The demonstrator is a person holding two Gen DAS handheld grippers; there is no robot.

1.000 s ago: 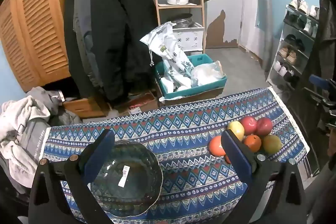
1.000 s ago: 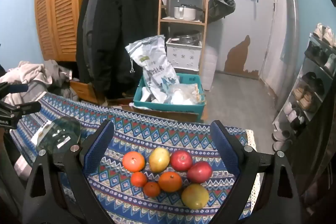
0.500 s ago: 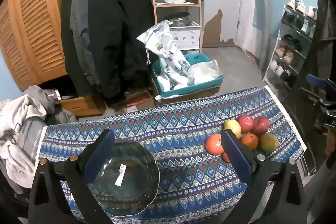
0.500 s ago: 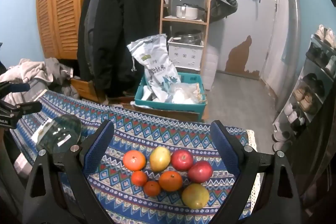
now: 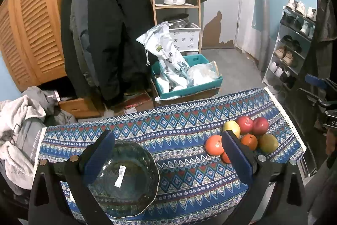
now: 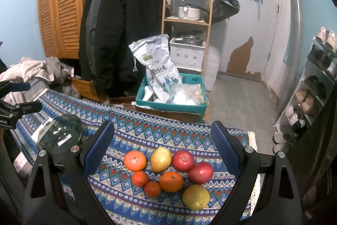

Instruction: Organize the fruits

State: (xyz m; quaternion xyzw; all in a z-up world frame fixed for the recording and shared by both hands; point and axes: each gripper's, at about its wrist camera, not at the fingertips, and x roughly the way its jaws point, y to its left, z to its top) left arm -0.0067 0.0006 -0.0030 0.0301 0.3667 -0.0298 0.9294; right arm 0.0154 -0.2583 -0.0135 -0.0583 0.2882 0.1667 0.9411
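Note:
Several fruits lie in a cluster on the patterned cloth: oranges (image 6: 171,181), red apples (image 6: 182,160) and yellow-green fruits (image 6: 195,196). The cluster also shows in the left wrist view (image 5: 245,136) at the right. An empty clear glass bowl (image 5: 124,177) with a barcode sticker sits at the left; it shows in the right wrist view (image 6: 60,135). My left gripper (image 5: 168,153) is open and empty, above the bowl's right side. My right gripper (image 6: 162,148) is open and empty, above the fruit cluster.
The blue patterned tablecloth (image 5: 179,119) covers a small table. Beyond its far edge stand a teal bin with bags (image 5: 185,77), hanging coats (image 5: 105,24) and a wooden shelf (image 6: 187,3). A shoe rack (image 6: 316,81) is at the right, laundry (image 5: 19,115) at the left.
Both views have shifted slightly; the left gripper has drifted a little, so the bowl and fruit sit marginally lower and leftward. Both grippers stay open and empty.

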